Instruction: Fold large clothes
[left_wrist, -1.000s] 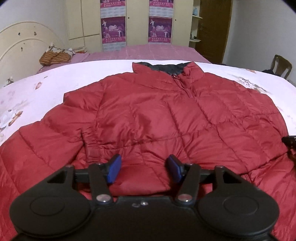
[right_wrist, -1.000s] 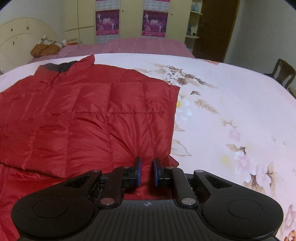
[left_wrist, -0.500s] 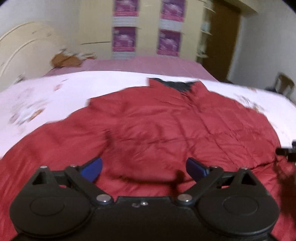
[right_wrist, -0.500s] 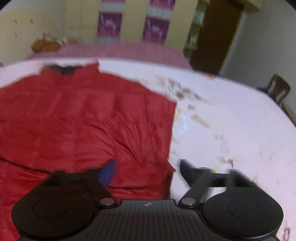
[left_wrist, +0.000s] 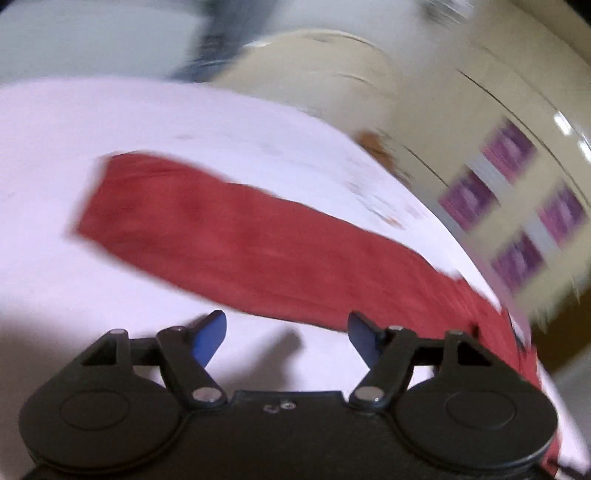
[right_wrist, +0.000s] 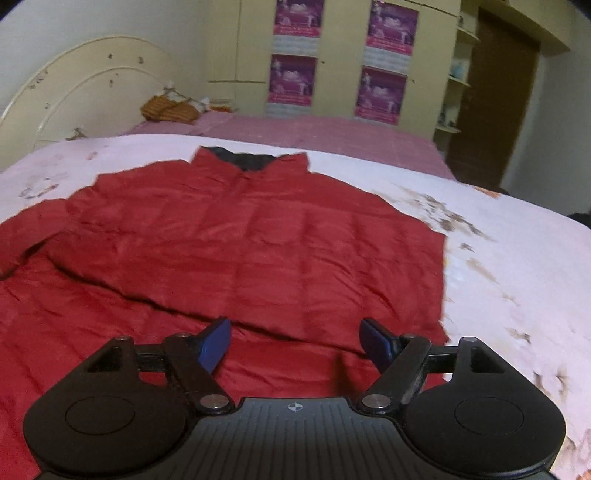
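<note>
A red puffer jacket (right_wrist: 240, 251) lies spread on the white floral bedspread (right_wrist: 509, 258), its dark-lined collar at the far side and its right side folded inward. My right gripper (right_wrist: 295, 341) is open and empty, just above the jacket's near part. The left wrist view is blurred and tilted; one long red sleeve (left_wrist: 229, 240) stretches across the bedspread (left_wrist: 74, 295). My left gripper (left_wrist: 286, 336) is open and empty, just short of that sleeve's near edge.
A cream headboard (right_wrist: 74, 92) stands at the far left. A pink bed (right_wrist: 314, 133) with an orange bundle (right_wrist: 170, 109) lies behind. Cabinets with purple posters (right_wrist: 291, 79) and a brown door (right_wrist: 498, 103) line the back wall.
Both grippers opened wide and let go of the jacket. The left gripper swung left and tilted toward the outstretched sleeve. The right gripper moved left over the jacket body.
</note>
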